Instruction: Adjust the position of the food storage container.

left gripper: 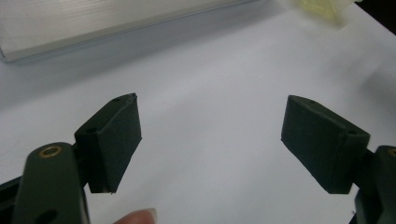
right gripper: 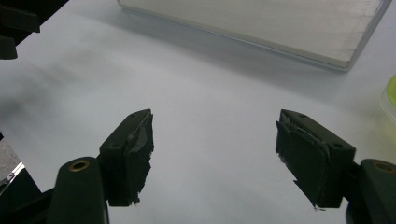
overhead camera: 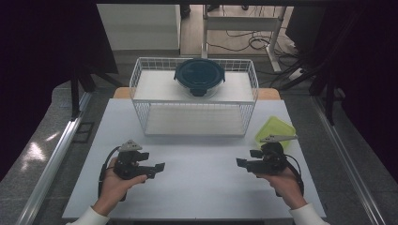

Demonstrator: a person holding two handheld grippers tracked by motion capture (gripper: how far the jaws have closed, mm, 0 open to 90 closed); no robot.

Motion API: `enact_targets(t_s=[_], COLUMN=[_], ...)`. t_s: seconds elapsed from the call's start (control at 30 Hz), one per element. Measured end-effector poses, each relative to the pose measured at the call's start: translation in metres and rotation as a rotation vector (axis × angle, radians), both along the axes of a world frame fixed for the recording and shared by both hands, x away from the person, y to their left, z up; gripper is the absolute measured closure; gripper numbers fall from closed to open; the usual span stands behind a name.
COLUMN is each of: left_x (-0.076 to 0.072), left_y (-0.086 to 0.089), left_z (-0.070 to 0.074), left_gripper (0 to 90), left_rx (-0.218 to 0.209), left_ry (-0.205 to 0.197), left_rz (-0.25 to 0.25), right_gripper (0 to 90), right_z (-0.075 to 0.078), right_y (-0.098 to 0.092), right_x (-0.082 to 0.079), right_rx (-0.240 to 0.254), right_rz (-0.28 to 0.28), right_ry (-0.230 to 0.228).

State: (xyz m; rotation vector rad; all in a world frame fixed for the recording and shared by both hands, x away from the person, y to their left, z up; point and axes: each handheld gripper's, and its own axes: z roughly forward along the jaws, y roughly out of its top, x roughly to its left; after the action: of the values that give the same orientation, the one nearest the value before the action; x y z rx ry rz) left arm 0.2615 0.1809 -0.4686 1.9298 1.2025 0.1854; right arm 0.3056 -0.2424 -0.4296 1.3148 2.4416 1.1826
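Note:
My left gripper (overhead camera: 155,161) rests in a hand near the table's front left, jaws pointing right. In the left gripper view the left gripper (left gripper: 212,100) stands open over bare white tabletop. My right gripper (overhead camera: 247,158) is held at the front right, jaws pointing left. The right gripper (right gripper: 215,114) is open too, nothing between its worn pads. A round glass container with a dark lid (overhead camera: 200,76) sits on the top shelf of a white wire rack (overhead camera: 141,112) at the back of the table. A yellow-green square lid (overhead camera: 275,131) lies just behind the right gripper.
The rack's white lower shelf (left gripper: 93,23) lies ahead of the left gripper, and the lower shelf (right gripper: 261,23) is ahead of the right one. The yellow-green lid (left gripper: 322,7) shows at the top edge; the lid (right gripper: 390,98) is at the right edge. The white table (overhead camera: 197,187) ends close behind both hands.

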Motion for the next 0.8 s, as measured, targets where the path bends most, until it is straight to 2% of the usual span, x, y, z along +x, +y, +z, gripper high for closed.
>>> enact_targets(t_s=[0.2,0.27,0.3,0.4,0.43,0.5,0.53,0.57,0.6,0.8], left_x=[0.0,0.0,0.0,0.0,0.0,0.001,0.001,0.002,0.002,0.002], left_y=[0.001,0.001,0.0,-0.001,0.0,0.0,0.0,0.0,0.0,-0.001], left_z=[0.0,0.001,0.001,0.0,0.0,-0.002,-0.002,-0.003,-0.004,-0.005], left_gripper=[19.6,19.6,19.6,19.6,19.6,19.6,19.6,19.6,19.6,19.6], left_rx=[-0.013,-0.005,-0.003,-0.005,-0.002,-0.002,-0.002,-0.001,-0.001,0.002], left_ry=[0.006,0.006,0.005,0.006,0.008,0.014,0.014,0.016,0.02,0.018], left_rz=[0.006,-0.001,-0.004,-0.005,-0.006,-0.006,-0.006,-0.006,-0.005,-0.011], right_gripper=[32.4,35.8,38.6,40.4,42.7,45.5,45.5,48.1,52.2,64.0], right_z=[0.005,0.011,0.018,0.024,0.029,0.033,0.033,0.034,0.035,0.033], right_y=[-0.008,-0.016,-0.024,-0.033,-0.043,-0.051,-0.051,-0.055,-0.062,-0.077], right_x=[0.01,0.016,0.025,0.034,0.045,0.055,0.055,0.061,0.072,0.098], right_rx=[-0.044,-0.068,-0.093,-0.105,-0.114,-0.132,-0.132,-0.146,-0.182,-0.24], right_rz=[-0.014,-0.037,-0.051,-0.073,-0.089,-0.094,-0.094,-0.096,-0.104,-0.13], right_ry=[-0.008,-0.04,-0.051,-0.05,-0.044,-0.047,-0.047,-0.048,-0.04,-0.01])
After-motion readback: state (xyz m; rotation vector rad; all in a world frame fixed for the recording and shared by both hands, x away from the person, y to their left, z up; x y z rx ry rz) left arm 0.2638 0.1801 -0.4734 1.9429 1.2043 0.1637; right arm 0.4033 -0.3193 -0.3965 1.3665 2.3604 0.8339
